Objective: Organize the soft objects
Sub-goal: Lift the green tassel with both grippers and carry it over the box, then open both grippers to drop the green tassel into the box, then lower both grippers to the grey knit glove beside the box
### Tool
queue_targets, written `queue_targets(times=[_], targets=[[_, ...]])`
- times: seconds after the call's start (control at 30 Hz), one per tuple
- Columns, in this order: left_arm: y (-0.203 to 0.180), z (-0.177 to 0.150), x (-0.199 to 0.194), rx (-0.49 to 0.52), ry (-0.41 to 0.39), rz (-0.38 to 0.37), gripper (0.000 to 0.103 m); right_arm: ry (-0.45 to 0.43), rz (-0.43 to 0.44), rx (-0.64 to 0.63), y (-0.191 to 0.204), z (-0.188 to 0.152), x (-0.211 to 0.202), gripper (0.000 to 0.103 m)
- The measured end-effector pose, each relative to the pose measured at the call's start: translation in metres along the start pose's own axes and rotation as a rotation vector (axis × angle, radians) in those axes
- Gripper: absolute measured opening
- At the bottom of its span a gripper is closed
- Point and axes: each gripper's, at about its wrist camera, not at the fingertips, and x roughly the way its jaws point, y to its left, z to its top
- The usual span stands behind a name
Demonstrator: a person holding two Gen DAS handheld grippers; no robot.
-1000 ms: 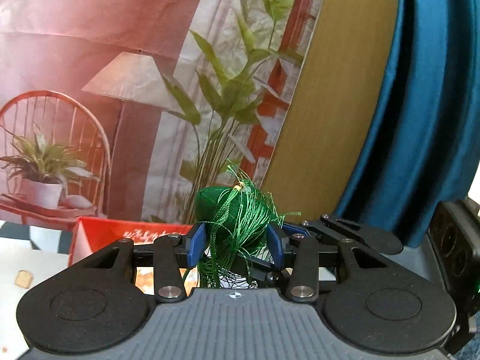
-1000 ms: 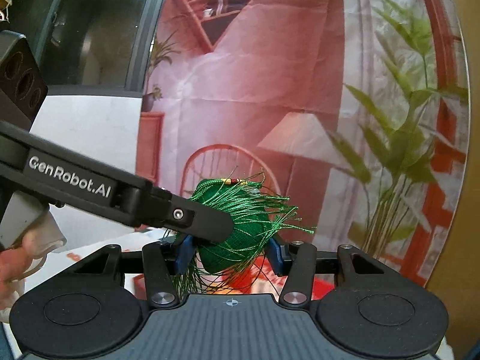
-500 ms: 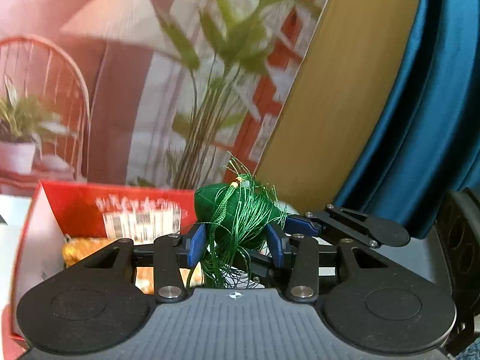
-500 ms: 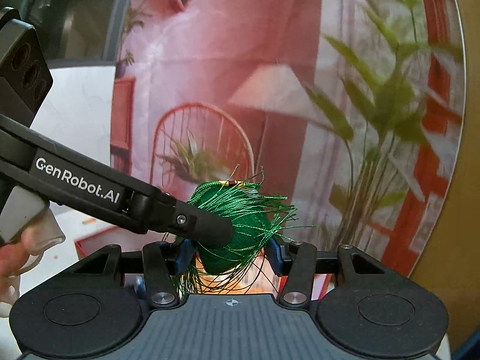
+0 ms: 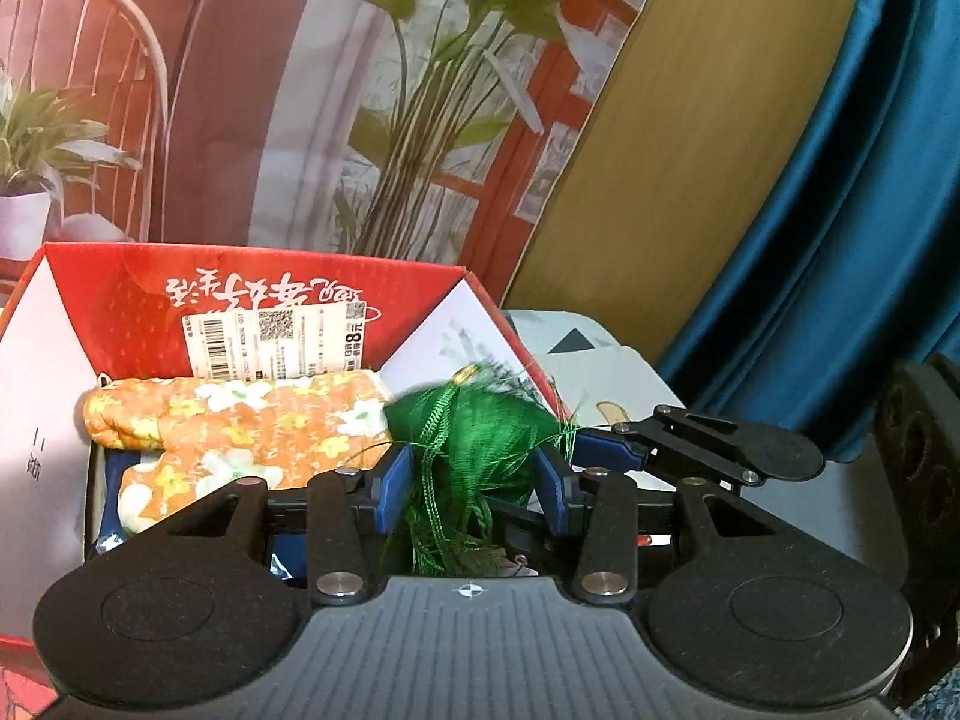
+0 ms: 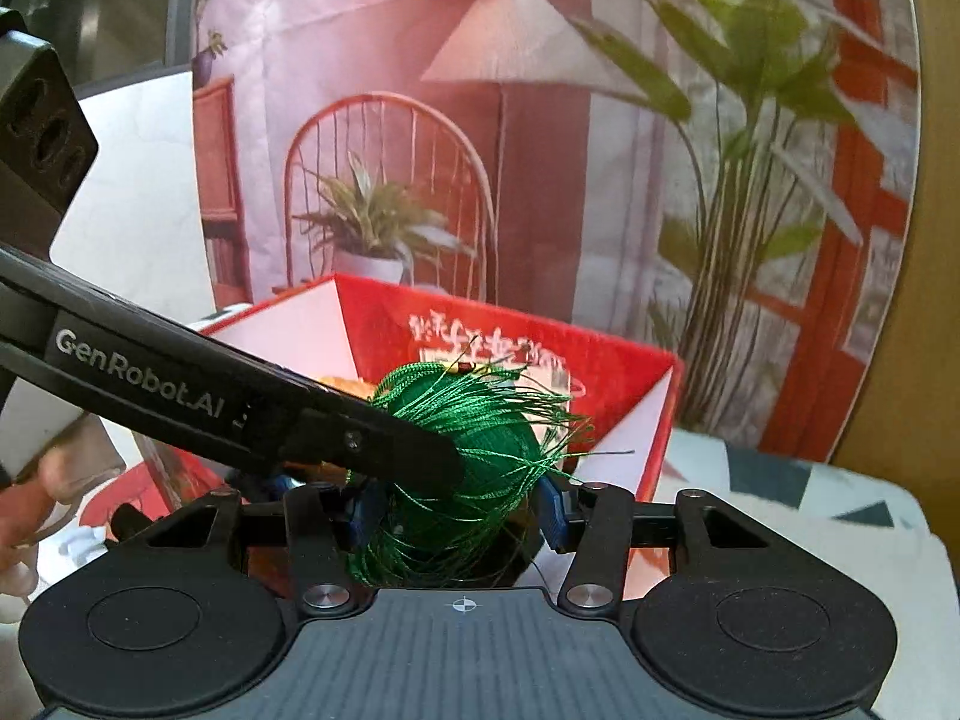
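Open red box [image 5: 252,294] sits at left on the patterned counter [image 5: 576,348], an orange floral soft piece [image 5: 240,420] lying inside it; left tool [image 5: 474,480] grips the green tassel ball [image 5: 480,438] between its blue pads, just at the box's near right corner; right tool [image 6: 459,507] clamps the same green tassel ball [image 6: 480,456] from the other side, threads hanging loose; a hand [image 6: 30,504] shows at the far left of the right wrist view; printed backdrop [image 6: 540,120] behind.
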Motion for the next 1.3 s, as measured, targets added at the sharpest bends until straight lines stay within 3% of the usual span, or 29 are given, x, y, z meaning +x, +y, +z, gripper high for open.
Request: queue_targets(times=[0.3, 0.63, 0.97, 1.3], targets=[[-0.001, 0.001, -0.016, 0.028, -0.028, 0.053, 0.047, 0.031, -0.050, 0.036, 0.001, -0.003, -0.005, 0.048], [0.005, -0.016, -0.067, 0.071, -0.090, 0.141, 0.047, 0.008, -0.057, 0.040, 0.014, -0.001, -0.027, 0.048], [0.017, -0.062, -0.123, 0.041, -0.120, 0.215, 0.047, -0.028, -0.025, 0.043, 0.044, -0.014, -0.054, 0.048], [0.021, -0.127, -0.149, -0.061, -0.099, 0.203, 0.047, -0.013, 0.012, 0.079, 0.074, -0.048, -0.065, 0.048]])
